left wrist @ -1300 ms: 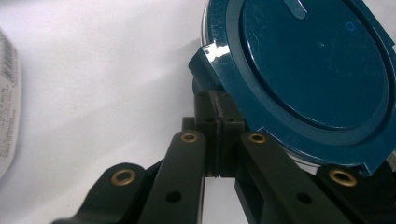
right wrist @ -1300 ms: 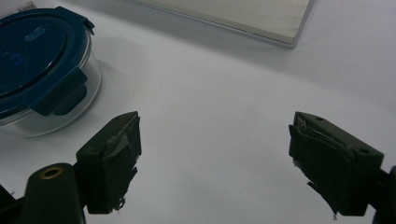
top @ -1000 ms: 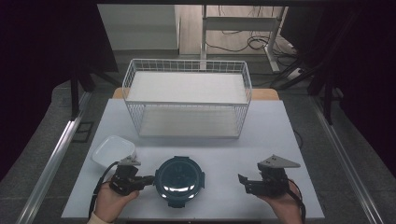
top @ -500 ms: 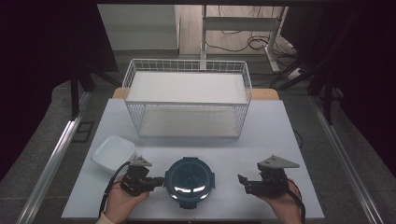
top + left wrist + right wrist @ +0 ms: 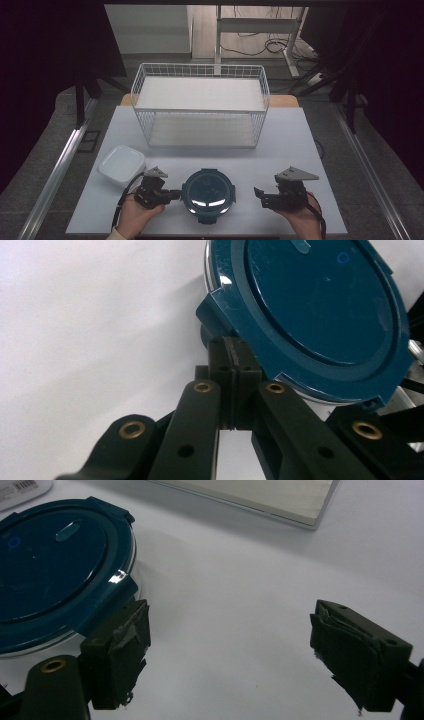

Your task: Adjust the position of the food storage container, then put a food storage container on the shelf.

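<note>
1. Container (image 5: pixel 208 194) w/ dark blue clip lid is sitting at the near edge of the counter (image 5: pixel 300 145), between both hands, in front of the wire basket (image 5: pixel 200 107)
2. Left hand-held gripper (image 5: pixel 234 357) is pressing against the lid's side tab (image 5: pixel 220 315), jaws together w/ nothing between
3. Right hand-held gripper (image 5: pixel 227 640) is waiting just beside it, jaws apart, empty
4. Judging: keep the push low & level, so the lid isn't tipping; right side should be bracing opposite

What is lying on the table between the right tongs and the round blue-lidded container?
Nothing: in the high view a short stretch of bare white table separates the right tongs from the container; the right gripper view shows the same.
</note>
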Available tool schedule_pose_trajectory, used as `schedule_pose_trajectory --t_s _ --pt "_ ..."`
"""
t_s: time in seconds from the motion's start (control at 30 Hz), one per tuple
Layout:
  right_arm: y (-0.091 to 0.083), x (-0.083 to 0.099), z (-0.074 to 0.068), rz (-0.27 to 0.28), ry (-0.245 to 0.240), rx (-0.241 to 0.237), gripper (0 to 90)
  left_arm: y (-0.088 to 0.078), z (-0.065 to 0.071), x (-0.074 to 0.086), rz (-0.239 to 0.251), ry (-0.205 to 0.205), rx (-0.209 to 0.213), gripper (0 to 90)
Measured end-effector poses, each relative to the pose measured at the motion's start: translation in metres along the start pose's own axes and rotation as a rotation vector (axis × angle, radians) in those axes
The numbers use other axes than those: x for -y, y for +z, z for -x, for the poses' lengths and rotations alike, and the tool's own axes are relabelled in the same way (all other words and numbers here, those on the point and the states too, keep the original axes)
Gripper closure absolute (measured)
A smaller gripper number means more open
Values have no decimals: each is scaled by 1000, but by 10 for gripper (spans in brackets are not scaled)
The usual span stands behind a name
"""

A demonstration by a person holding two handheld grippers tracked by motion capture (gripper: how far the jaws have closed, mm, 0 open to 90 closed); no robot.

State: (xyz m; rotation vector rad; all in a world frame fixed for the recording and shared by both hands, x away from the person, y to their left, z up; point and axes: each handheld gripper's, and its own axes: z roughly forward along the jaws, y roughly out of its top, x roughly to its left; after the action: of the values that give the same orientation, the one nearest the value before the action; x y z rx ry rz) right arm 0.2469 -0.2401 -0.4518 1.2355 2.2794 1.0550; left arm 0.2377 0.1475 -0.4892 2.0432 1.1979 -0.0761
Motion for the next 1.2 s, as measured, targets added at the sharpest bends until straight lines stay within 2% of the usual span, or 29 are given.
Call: schedule_pose_trajectory --t_s 0.03,0.07,0.1,0.2,0.27,0.3,0.33,0.37,0.4,0.43,0.57,0.73,0.83,0.87,0.93,1.07,1.2 --pt "-1 -2 -1 11 4 -11 166 -1 -3 0 -1 -2 23 900" --pt "-1 -3 -3 16 4 -17 166 -8 -6 0 28 -10 5 900" --pt "-2 -4 -4 19 -2 -23 166 -8 -6 0 28 -10 5 900" --pt "-4 -7 -7 24 -9 -41 166 -24 -9 1 90 -9 -37 892" --pt "-4 -8 -8 26 -7 -58 166 -33 -7 1 134 8 -69 823" --pt "-3 -8 -8 26 -5 -61 165 -35 -5 0 143 14 -80 765" --pt "-3 -7 -7 25 6 -68 166 -39 -2 -1 147 16 -115 598" --pt "-3 -7 -7 24 9 -71 165 -39 -2 -1 147 16 -115 505" --pt "-3 -7 -7 24 9 -71 165 -41 -2 -1 131 11 -123 505" --pt "-3 -6 -6 31 15 -86 164 -43 -2 -1 126 7 -127 384" --pt "-3 -5 -5 31 11 -94 163 -50 -5 1 156 8 -132 235" --pt "-2 -3 -2 31 21 -105 163 -53 -9 6 184 12 -126 189" --pt "-2 -3 -2 33 25 -108 163 -53 -9 6 185 9 -126 165" --pt "-3 -4 -1 36 29 -110 160 -54 -9 7 184 9 -109 145" --pt "-3 -4 0 40 33 -113 160 -55 -10 7 186 3 -105 123" --pt "-2 -3 0 36 41 -119 160 -54 -12 7 186 -2 -101 109" --pt "-2 -2 -1 27 47 -123 160 -48 -14 6 176 -7 -79 109"
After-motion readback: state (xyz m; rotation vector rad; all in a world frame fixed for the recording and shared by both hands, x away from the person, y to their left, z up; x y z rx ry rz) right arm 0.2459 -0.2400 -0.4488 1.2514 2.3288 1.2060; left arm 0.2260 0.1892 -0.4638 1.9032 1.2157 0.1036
